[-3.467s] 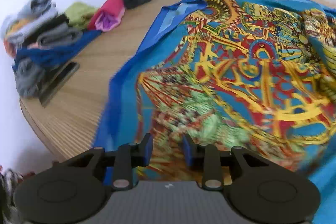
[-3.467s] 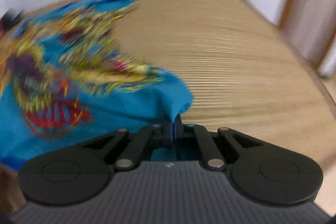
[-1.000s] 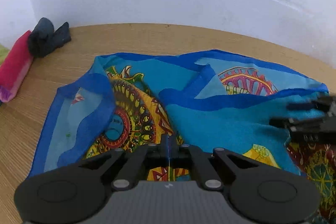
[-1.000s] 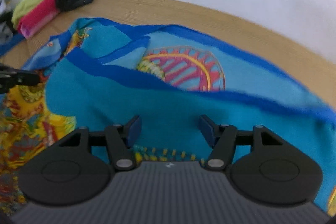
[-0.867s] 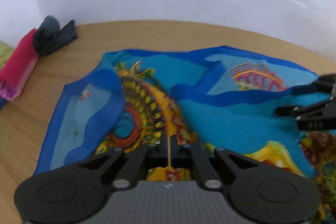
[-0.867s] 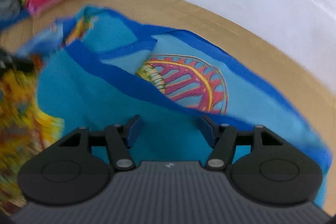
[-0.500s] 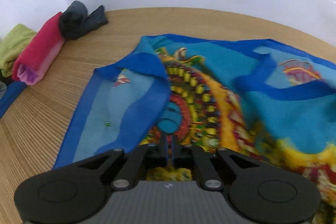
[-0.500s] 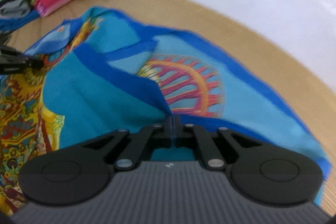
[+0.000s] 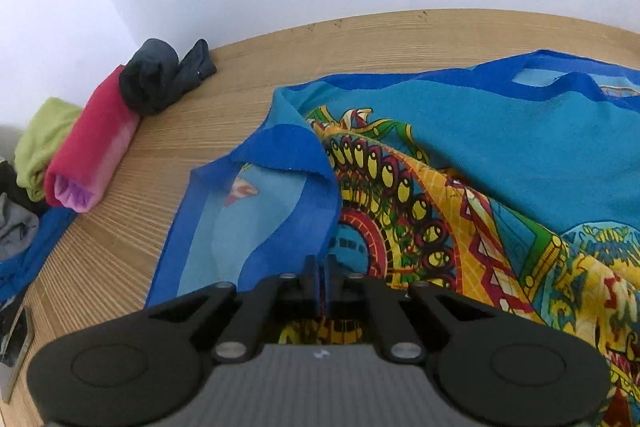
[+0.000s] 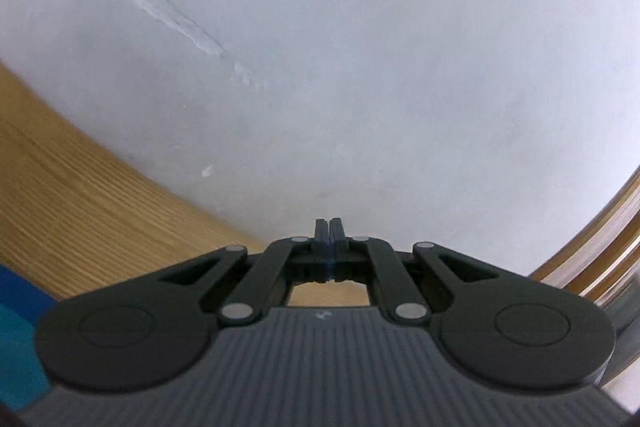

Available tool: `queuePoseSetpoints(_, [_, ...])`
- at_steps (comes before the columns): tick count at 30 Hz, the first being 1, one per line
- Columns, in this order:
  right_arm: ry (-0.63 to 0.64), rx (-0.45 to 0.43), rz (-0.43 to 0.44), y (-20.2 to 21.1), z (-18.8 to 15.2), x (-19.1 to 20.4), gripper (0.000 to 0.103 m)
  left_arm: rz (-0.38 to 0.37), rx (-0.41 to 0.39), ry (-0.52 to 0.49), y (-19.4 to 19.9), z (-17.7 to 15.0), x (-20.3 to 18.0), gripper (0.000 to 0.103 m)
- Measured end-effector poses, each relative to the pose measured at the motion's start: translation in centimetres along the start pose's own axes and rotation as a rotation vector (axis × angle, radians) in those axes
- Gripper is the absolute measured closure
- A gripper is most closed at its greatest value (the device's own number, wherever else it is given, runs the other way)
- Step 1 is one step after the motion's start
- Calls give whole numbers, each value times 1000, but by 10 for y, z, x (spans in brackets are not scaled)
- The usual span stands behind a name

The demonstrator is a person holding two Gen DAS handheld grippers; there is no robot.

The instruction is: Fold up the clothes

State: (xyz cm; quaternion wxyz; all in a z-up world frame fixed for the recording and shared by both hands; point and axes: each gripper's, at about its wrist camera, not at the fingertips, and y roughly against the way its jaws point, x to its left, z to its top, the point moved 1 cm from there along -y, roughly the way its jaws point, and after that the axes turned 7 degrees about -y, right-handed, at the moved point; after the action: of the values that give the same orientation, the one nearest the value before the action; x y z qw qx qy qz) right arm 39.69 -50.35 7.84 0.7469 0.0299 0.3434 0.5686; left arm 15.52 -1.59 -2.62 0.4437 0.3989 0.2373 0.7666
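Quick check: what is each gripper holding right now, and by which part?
Left gripper: shut on the patterned blue scarf, pinching its dark blue border. Right gripper: shut, with a thin blue line between its pads, probably the scarf's edge; which part cannot be told.

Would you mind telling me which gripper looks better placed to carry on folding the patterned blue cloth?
Left, probably. The left gripper is shut low over the patterned blue cloth, at its folded-over dark blue border. The right gripper is shut, faces the wall, and sees only a sliver of cloth.
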Motion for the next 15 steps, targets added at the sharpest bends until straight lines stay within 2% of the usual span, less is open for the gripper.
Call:
queuePoseSetpoints(2, [-190, 92, 231, -2, -13, -17, 95, 3, -3, -1, 0, 0, 0, 100])
queuePoseSetpoints(4, [-353, 253, 461, -6, -37, -27, 80, 7, -7, -3, -1, 0, -1, 100])
queuePoseSetpoints(6, [-496, 338, 592, 1, -69, -34, 70, 10, -7, 1, 0, 0, -1, 100])
queuePoseSetpoints(7, [-535, 357, 629, 7, -83, -36, 67, 8, -7, 5, 0, 0, -1, 100])
queuePoseSetpoints(8, [-569, 378, 659, 12, -98, -37, 61, 5, -7, 8, 0, 0, 0, 100])
queuePoseSetpoints(10, [-581, 437, 670, 17, -123, -33, 52, -1, -5, 11, 1, 0, 1, 100])
queuePoseSetpoints(11, [-583, 459, 674, 20, -135, -30, 50, -4, -5, 13, 1, 0, 1, 100])
queuePoseSetpoints(14, [-534, 435, 680, 32, -143, -18, 47, -2, -7, 8, 1, -1, 0, 100])
queuePoseSetpoints(15, [-528, 444, 725, 37, -142, -9, 48, 2, -11, 3, 2, -1, 0, 100])
